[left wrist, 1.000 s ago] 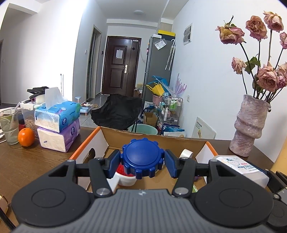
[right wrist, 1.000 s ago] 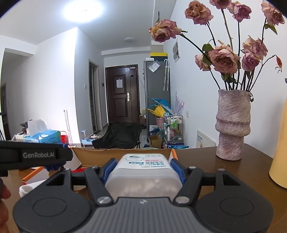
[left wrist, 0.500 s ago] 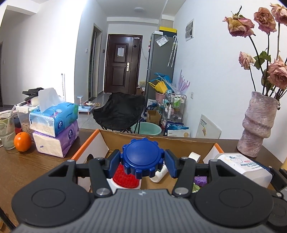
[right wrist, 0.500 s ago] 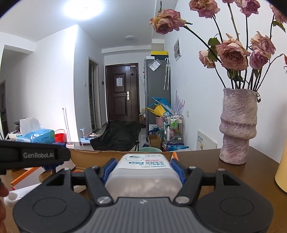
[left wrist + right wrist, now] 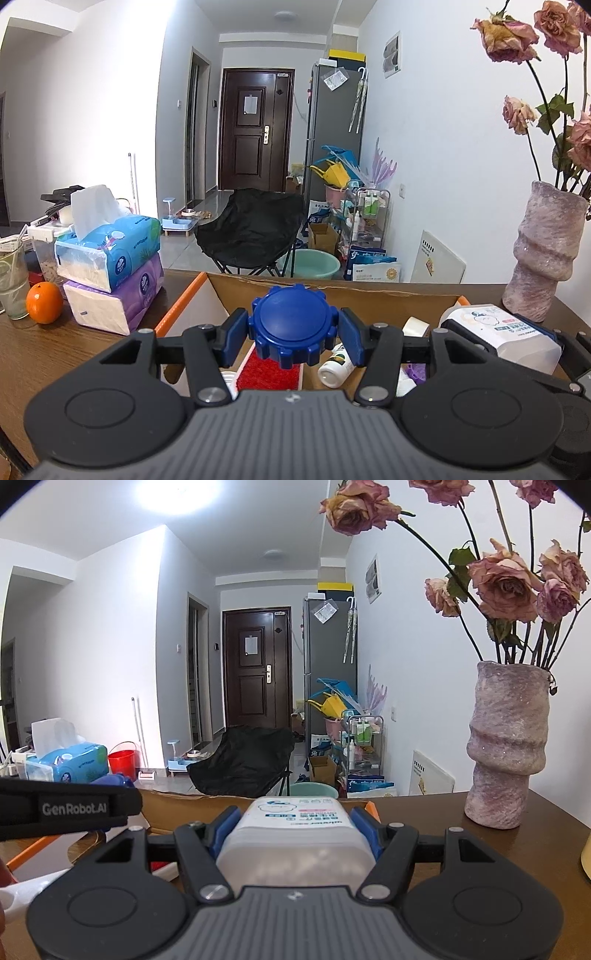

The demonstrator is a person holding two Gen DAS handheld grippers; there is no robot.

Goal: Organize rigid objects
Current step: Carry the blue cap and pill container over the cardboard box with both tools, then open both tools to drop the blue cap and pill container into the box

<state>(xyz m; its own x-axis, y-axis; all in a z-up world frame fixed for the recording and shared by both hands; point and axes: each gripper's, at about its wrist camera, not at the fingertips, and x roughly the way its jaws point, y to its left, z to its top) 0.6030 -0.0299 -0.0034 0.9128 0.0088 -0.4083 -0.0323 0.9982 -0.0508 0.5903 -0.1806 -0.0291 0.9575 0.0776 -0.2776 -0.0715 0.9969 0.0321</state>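
Note:
My left gripper point(image 5: 292, 328) is shut on a blue ridged cap point(image 5: 291, 324), which hangs over the open cardboard box point(image 5: 332, 290) with orange flaps. Inside the box lie a red-topped white container point(image 5: 267, 374), a small white bottle point(image 5: 334, 367), a tape roll point(image 5: 415, 326) and something purple. My right gripper point(image 5: 295, 834) is shut on a white plastic box with a printed label point(image 5: 295, 834); in the left wrist view that white box point(image 5: 495, 332) hovers at the cardboard box's right end. The cardboard box's far wall point(image 5: 184, 799) shows just beyond it.
Two stacked tissue packs point(image 5: 110, 266), an orange point(image 5: 44, 302) and a glass point(image 5: 11, 284) stand left of the box on the brown table point(image 5: 55, 354). A pink vase of dried roses point(image 5: 506, 746) stands at the right. A yellow object point(image 5: 585, 853) is at the far right edge.
Both grippers have moved forward over the box with their loads still held. More of the box's inside now shows under the blue cap, and the vase has slid toward the right.

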